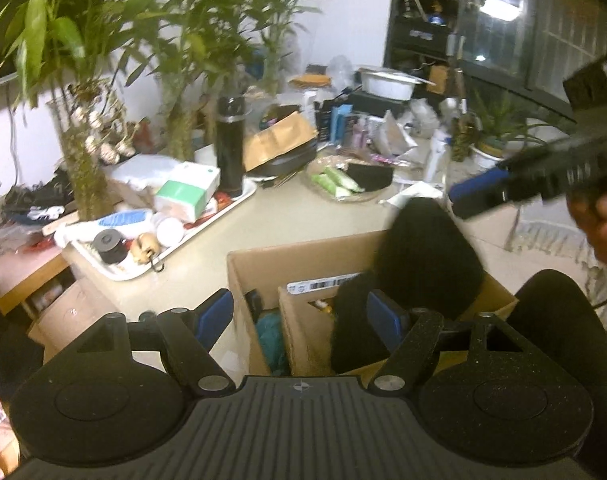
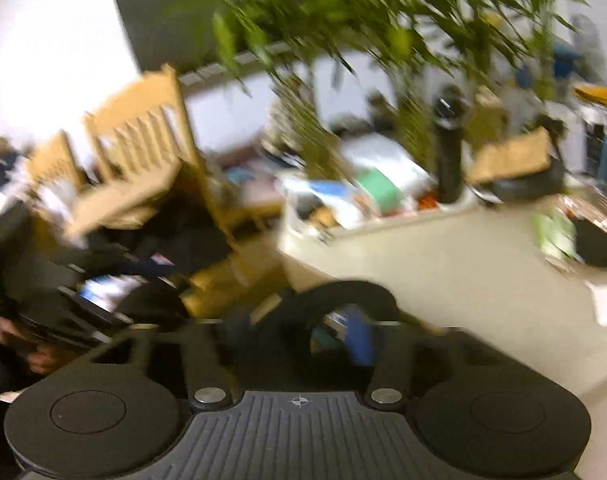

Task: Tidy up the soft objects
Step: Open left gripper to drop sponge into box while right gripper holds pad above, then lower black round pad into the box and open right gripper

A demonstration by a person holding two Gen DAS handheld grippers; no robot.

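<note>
Hovering over the cardboard box (image 1: 303, 264), your left gripper (image 1: 303, 316) has its jaws spread wide and holds nothing. Bare tabletop (image 1: 287, 216) lies open beyond the box's far edge, toward 12 o'clock; a cluttered white tray (image 1: 207, 224) and bamboo plants (image 1: 83, 92) crowd 10 o'clock. A black soft object (image 1: 423, 256) stands in the box against the right finger, with teal fabric (image 1: 271, 340) in the left compartment. Your right gripper (image 1: 479, 192) comes in at 2 o'clock; its own view is blurred, and you cannot tell its jaw state.
</note>
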